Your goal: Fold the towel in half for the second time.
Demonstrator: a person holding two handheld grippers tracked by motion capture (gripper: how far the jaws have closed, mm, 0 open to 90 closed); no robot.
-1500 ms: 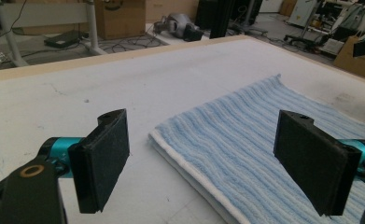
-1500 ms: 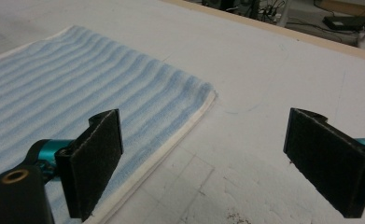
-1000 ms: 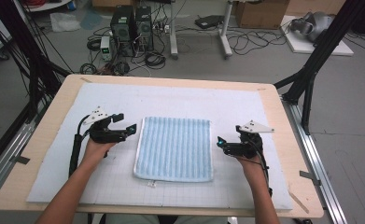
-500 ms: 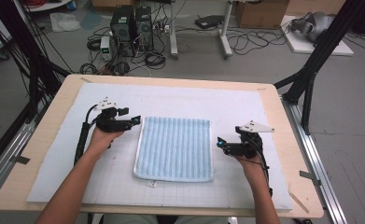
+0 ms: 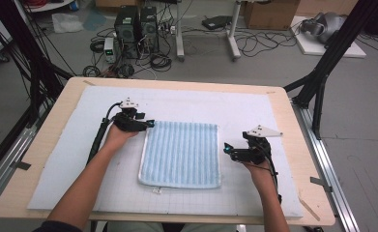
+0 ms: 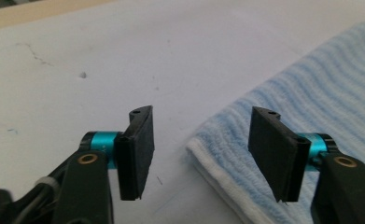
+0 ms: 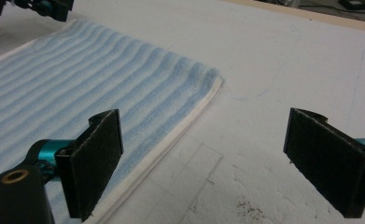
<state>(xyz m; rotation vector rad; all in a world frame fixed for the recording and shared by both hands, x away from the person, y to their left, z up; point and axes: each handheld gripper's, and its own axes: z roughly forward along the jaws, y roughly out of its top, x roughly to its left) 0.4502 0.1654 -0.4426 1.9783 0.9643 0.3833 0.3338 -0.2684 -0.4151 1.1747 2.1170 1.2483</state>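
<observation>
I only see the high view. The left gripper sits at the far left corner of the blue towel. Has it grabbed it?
Observer: Not yet. The left gripper has just been closing, but its pads stand apart, with the towel corner between them, unpinched.
Operator: And the other one?
Observer: The right gripper is wide open. The towel's edge lies just inside one jaw, and the rest between them is bare mat.
Operator: Is the towel a single layer?
Observer: Its edge shows stacked layers, so it looks folded.
</observation>
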